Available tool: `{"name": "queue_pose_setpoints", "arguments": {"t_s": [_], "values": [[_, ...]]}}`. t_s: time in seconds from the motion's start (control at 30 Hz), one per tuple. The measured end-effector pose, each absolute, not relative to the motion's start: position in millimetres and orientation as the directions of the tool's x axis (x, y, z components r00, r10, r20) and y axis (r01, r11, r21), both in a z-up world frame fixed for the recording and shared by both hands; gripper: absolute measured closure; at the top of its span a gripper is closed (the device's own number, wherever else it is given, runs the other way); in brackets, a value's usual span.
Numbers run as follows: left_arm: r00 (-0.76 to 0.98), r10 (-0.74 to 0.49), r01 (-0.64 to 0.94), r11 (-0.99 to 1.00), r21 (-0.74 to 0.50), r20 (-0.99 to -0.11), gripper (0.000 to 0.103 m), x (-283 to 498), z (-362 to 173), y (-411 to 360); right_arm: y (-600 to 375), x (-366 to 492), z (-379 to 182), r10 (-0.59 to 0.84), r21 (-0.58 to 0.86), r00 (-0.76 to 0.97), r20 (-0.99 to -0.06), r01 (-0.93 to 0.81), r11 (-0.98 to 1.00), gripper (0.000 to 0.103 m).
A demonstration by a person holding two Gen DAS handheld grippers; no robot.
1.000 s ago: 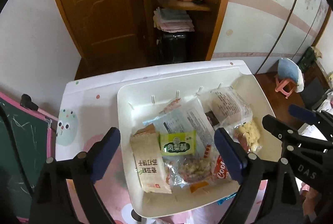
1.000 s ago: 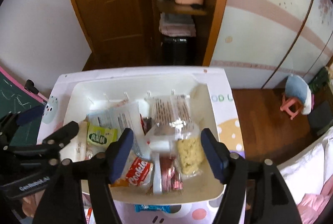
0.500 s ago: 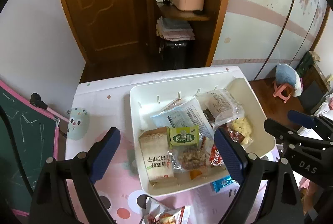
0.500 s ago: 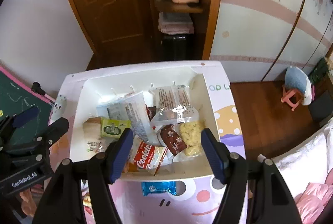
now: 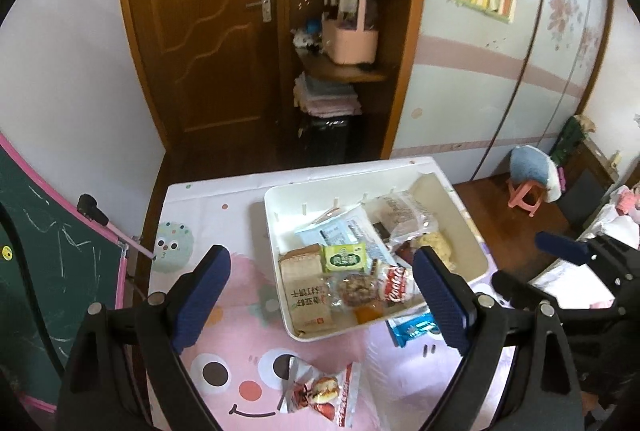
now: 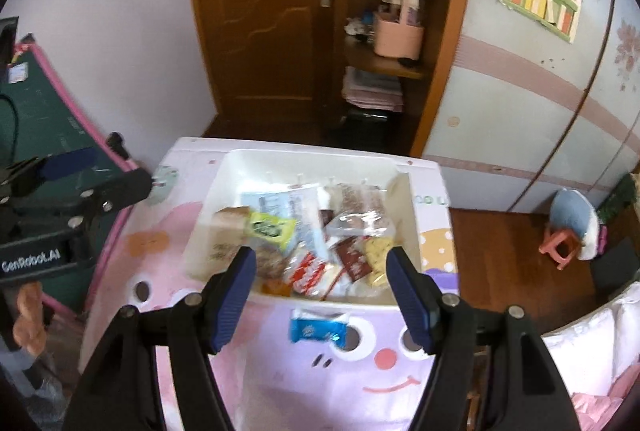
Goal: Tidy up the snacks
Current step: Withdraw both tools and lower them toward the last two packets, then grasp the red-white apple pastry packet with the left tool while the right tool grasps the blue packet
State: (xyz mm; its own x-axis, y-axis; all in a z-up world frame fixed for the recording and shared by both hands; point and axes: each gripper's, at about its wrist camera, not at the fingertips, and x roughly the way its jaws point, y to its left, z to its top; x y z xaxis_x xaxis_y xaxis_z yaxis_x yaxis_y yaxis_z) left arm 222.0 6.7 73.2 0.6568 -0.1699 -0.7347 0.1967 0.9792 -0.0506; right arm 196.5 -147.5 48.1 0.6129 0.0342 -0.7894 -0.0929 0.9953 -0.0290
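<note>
A white bin [image 5: 280, 203] [image 6: 240, 159] on the table holds several snack packets, among them a green one [image 5: 345, 258] [image 6: 272, 229], a tall brown one [image 5: 306, 291] and a red cookie pack [image 5: 400, 283] [image 6: 308, 273]. A blue packet [image 5: 414, 329] [image 6: 318, 329] lies on the table against the bin's near wall. A red-and-white packet [image 5: 324, 391] lies nearer, on the pink cover. My left gripper [image 5: 320, 255] hovers above the bin's near left side, its jaws opening with nothing between them. Over the blue packet hangs my right gripper [image 6: 320, 255], open and empty.
The table [image 5: 240, 331] wears a pink cartoon cover. A green chalkboard [image 5: 48, 271] leans at its left edge. Behind stand a wooden door [image 5: 208, 31] and open shelves [image 5: 344, 71]. A pink stool [image 5: 524, 195] and bedding are on the right.
Both grippers have pulled back and risen from the bin, which now looks smaller. The blue packet and the red-and-white packet on the table have come into view.
</note>
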Motion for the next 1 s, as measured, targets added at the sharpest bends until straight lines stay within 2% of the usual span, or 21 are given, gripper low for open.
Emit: {"name": "queue_pose_setpoints", "arguments": {"t_s": [0.23, 0.43, 0.7, 1.0], "values": [[0.677, -0.226, 0.251, 0.966, -0.07, -0.701, 0.006, 169.6, 69.5, 13.6, -138.8, 150.7, 44.2, 0.035, -0.058, 0.657, -0.753, -0.119, 0.991, 0.035], [0.663, -0.233, 0.26, 0.963, -0.073, -0.712, 0.006, 136.5, 30.4, 13.7, -140.8, 124.6, 16.2, 0.065, -0.021, 0.667, -0.742, -0.12, 0.993, 0.035], [0.555, -0.204, 0.247, 0.966, -0.074, -0.806, 0.006, 134.9, -53.2, 7.7, -152.1, 130.7, -55.6, 0.072, 0.038, 0.559, -0.826, -0.073, 0.997, 0.035], [0.403, -0.18, 0.162, 0.979, -0.124, -0.897, 0.006, 159.1, -133.3, 15.8, -169.5, 156.9, -139.0, 0.089, 0.097, 0.411, -0.907, -0.001, 0.995, 0.035]]}}
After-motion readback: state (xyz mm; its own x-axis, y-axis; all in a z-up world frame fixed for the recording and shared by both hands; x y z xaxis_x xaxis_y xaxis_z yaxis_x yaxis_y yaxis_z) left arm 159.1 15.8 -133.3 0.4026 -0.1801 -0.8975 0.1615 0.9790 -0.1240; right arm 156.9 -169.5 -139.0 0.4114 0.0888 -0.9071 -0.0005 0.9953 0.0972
